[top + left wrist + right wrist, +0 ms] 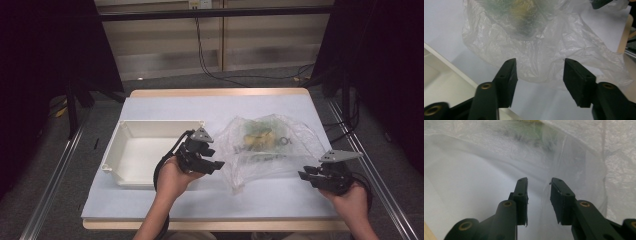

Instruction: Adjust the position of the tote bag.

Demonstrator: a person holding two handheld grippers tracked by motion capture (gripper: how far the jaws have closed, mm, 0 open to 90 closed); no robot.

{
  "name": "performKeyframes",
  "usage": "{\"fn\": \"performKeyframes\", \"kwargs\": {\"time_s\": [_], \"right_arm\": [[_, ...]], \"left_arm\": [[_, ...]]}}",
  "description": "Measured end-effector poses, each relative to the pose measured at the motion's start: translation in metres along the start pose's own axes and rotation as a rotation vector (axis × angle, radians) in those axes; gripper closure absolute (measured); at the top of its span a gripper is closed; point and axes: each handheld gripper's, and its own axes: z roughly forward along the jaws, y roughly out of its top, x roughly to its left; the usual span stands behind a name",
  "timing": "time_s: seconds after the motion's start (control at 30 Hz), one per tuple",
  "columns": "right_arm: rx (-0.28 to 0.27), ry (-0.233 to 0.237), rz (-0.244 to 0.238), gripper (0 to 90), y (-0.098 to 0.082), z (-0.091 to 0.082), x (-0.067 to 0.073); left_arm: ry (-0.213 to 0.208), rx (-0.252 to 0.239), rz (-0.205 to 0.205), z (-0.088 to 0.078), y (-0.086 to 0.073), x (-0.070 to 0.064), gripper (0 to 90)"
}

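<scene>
Your left gripper [539, 82] sat nearest, jaws spread with nothing pinched, the edge of the clear plastic bag [270, 145] just beyond its tips. Your right gripper [538, 195] held its jaws parted, a thin fold of bag film between them, though I could not tell whether the pads pressed it. Farther left sat the white tray [112, 155] on the table [165, 102].

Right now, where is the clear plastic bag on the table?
In the high view the clear plastic bag lies right of centre on the table, just right of the white tray, between the left claw and right claw.
</scene>
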Motion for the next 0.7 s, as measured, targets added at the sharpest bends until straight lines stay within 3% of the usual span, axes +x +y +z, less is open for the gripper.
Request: {"fn": "performKeyframes", "kwargs": {"time_s": [0.07, 0.27, 0.3, 0.37, 0.43, 0.53, 0.6, 0.7], "right_arm": [[-0.013, -0.009, 0.003, 71.3, 0.0, -0.002, -0.002], [-0.034, -0.038, 0.034, 65.3, 0.002, -0.004, -0.006], [-0.037, -0.037, 0.038, 65.4, 0.002, -0.004, -0.005], [-0.038, -0.022, 0.025, 65.2, 0.004, -0.003, -0.003], [-0.04, -0.019, 0.017, 63.1, 0.007, -0.001, 0.0], [-0.043, -0.006, 0.035, 63.0, 0.01, 0.002, 0.002], [-0.04, -0.009, 0.017, 63.5, 0.013, 0.004, 0.005], [-0.035, 0.008, 0.003, 69.0, 0.022, 0.011, 0.012]], "left_arm": [[-0.019, 0.003, 0.005, -0.002, 0.001, 0.0, 41.2], [-0.002, 0.012, -0.008, 0.0, -0.001, 0.001, 34.7], [-0.006, 0.027, 0.009, 0.0, -0.001, 0.001, 34.6], [-0.013, 0.029, 0.005, 0.001, 0.0, 0.0, 34.1], [-0.02, 0.003, 0.0, 0.002, 0.003, -0.004, 32.9], [-0.029, 0.007, 0.012, 0.004, 0.01, -0.007, 28.9], [-0.029, 0.003, 0.028, 0.007, 0.013, -0.01, 27.1], [-0.034, 0.026, 0.044, 0.011, 0.018, -0.013, 23.6]]}}
